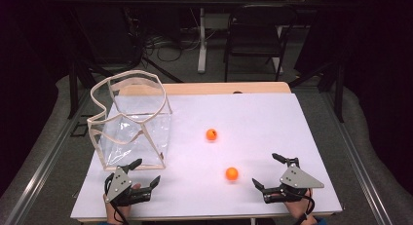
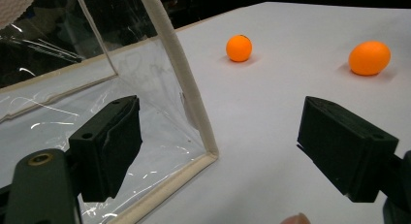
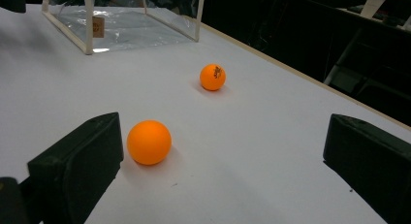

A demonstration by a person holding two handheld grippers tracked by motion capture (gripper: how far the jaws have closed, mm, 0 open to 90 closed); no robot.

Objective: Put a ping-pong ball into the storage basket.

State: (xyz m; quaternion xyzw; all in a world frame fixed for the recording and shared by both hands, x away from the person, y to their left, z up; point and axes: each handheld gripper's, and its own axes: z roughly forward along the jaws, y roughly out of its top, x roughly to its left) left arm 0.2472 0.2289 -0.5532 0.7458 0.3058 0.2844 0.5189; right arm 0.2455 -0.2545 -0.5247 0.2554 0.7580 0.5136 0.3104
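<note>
Two orange balls lie on the white table: the near ball (image 1: 232, 174) (image 3: 149, 142) (image 2: 370, 57) and the far ball (image 1: 211, 134) (image 3: 213, 77) (image 2: 239, 48). A clear plastic bag with a cream rim (image 1: 130, 119) (image 2: 186, 83) (image 3: 121, 25) stands at the left. My left gripper (image 1: 145, 173) (image 2: 218, 151) rests open at the bag's near corner, with nothing between its jaws. My right gripper (image 1: 269, 170) (image 3: 223, 170) is open near the front right; the near ball lies just ahead of its left jaw, untouched.
The white table top (image 1: 272, 122) has a wooden far edge. Beyond it stand a dark folding chair (image 1: 255, 32) and a table leg (image 1: 201, 45) on grey floor with cables. Grey padding borders both sides of the table.
</note>
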